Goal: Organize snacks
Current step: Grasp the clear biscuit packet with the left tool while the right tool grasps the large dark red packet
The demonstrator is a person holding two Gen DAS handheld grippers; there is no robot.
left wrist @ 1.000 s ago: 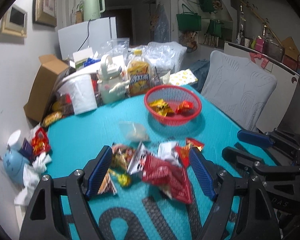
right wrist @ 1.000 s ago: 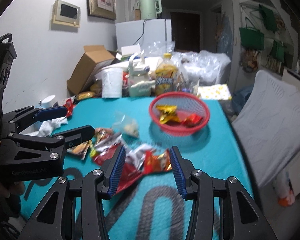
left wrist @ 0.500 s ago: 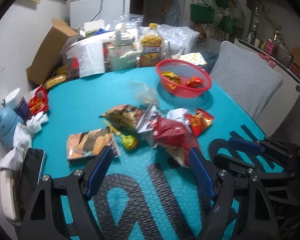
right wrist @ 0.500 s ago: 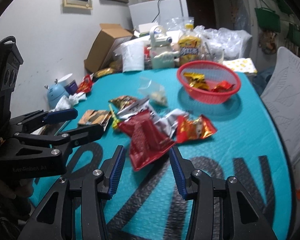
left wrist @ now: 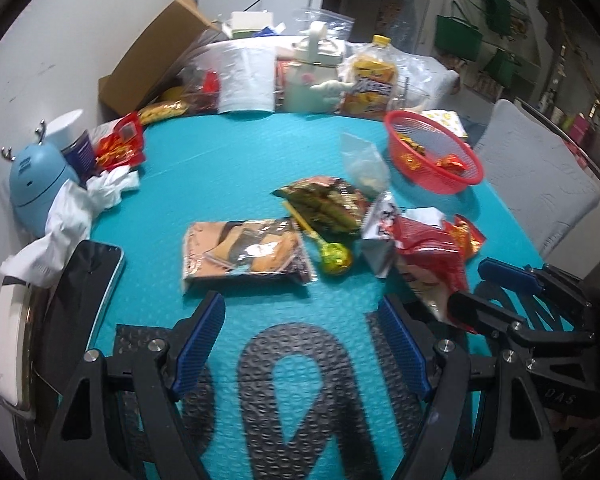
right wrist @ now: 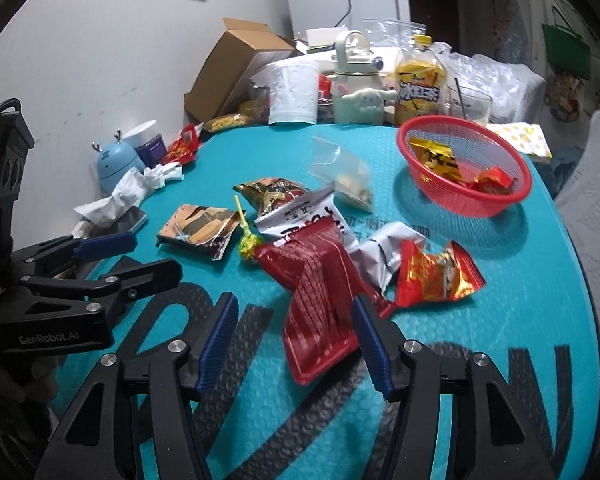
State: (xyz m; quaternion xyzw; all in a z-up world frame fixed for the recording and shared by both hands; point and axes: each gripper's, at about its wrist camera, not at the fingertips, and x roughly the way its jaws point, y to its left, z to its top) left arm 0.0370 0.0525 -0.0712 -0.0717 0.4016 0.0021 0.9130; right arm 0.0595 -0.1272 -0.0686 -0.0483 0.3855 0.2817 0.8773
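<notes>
Right wrist view: our right claw [right wrist: 294,346] is opening over the glossy red foil snack packet [right wrist: 320,300] on the teal worktop [right wrist: 520,320], pads not pressing. Left claw [left wrist: 300,344] is spread, empty. We judge overlapping wrappers could get pinched too, dragging extras toward the red mesh basket [right wrist: 466,164].

Black claw [right wrist: 294,340] frames, blue ribbed pads [right wrist: 216,338], silver screws.
</notes>
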